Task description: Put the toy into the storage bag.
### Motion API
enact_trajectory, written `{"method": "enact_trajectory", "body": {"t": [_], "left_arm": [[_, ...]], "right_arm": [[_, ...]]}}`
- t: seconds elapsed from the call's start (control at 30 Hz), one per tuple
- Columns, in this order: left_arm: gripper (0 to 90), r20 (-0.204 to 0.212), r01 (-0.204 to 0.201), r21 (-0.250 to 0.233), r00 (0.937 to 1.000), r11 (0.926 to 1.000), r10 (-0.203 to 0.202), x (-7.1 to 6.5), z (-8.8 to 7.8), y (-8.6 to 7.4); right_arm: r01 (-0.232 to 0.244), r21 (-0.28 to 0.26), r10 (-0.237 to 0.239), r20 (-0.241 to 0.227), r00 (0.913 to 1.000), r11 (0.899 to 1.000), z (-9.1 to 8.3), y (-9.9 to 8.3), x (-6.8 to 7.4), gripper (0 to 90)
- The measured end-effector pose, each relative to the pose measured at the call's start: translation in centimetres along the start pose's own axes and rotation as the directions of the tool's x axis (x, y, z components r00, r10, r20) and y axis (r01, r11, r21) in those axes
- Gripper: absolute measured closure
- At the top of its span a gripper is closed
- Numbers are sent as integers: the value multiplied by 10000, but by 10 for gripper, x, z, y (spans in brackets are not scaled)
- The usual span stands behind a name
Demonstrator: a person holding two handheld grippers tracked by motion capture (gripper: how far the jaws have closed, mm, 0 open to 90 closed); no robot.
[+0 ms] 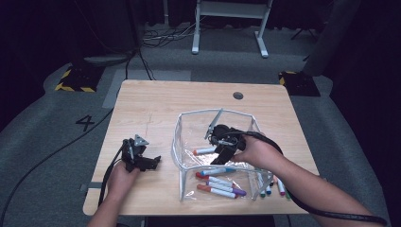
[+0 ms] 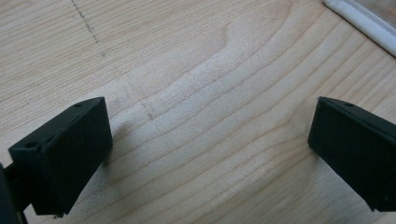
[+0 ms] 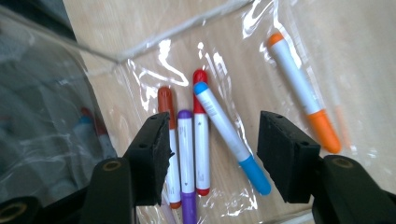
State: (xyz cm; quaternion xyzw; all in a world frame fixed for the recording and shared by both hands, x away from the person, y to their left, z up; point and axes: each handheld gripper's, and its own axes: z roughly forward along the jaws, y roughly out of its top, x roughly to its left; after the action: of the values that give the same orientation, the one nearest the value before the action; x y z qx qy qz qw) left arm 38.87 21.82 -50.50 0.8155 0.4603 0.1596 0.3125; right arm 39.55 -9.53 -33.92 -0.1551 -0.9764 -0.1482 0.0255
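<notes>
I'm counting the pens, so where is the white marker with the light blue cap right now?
In the right gripper view, the white marker with the light blue cap lies inside the clear plastic bag, slanted, just right of the red-capped marker and left of the orange-capped marker.

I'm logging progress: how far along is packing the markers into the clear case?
Done: five markers lie inside the clear case, including the blue marker and orange marker. In hand: nothing; the right claw hangs open above them. Left: a few markers outside the case's right wall.
</notes>
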Motion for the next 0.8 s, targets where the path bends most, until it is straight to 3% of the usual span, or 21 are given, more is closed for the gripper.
{"method": "enact_trajectory", "body": {"t": [0.1, 0.37, 0.6, 0.8], "left_arm": [[0, 3, 15, 5, 10000, 10000, -15, 0, 0, 0], [0, -5, 1, -3, 10000, 10000, -1, 0, 0, 0], [0, 8, 31, 21, 10000, 10000, -31, 0, 0, 0], [0, -4, -6, -3, 10000, 10000, 6, 0, 0, 0]], "right_arm": [[-192, -861, 207, 166, 9996, 9961, -21, -7, 1, 452], [-668, -2262, 813, 556, 9951, 9718, -71, -37, 0, 460], [-962, -3520, 1467, 1198, 9819, 9310, -107, -71, -6, 460], [-1659, -4002, 2393, 1406, 9607, 9013, -124, -112, -17, 458]]}}
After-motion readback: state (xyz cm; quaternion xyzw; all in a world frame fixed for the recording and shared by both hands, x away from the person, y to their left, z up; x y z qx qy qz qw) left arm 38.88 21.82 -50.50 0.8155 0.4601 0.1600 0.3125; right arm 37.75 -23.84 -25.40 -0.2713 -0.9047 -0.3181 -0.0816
